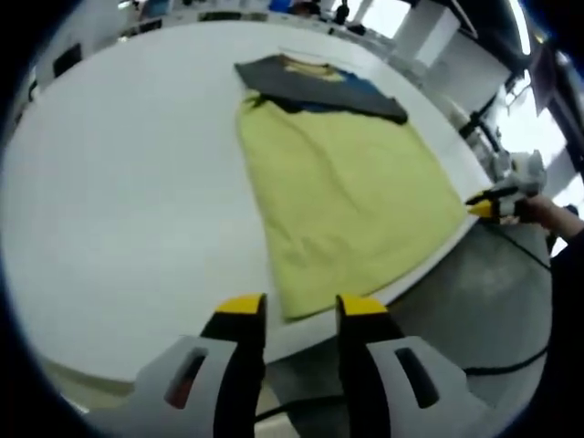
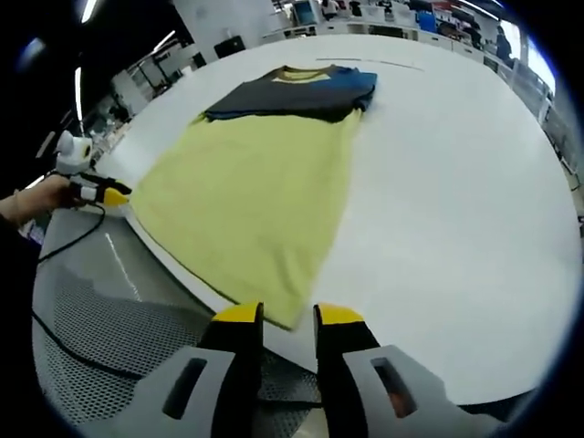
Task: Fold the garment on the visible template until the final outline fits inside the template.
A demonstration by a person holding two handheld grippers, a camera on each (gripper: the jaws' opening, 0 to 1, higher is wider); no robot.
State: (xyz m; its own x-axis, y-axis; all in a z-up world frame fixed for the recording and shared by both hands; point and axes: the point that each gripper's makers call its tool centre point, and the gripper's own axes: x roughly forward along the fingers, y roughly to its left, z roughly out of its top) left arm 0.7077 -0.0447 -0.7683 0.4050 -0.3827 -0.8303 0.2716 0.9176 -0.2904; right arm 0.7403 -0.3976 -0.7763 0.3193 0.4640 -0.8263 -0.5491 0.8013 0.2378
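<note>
On the white table (image 1: 109, 182), the garment (image 1: 347, 192) lies lengthwise, dark collar end away, both grippers' jaws narrowly apart, empty.

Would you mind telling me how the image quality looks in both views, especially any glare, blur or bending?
Left gripper view: fisheye bends the table edge; bright windows at upper right glare; the shirt is slightly soft. Right gripper view: same curving, ceiling lights streak at upper left, and the shirt is a little sharper.
</note>
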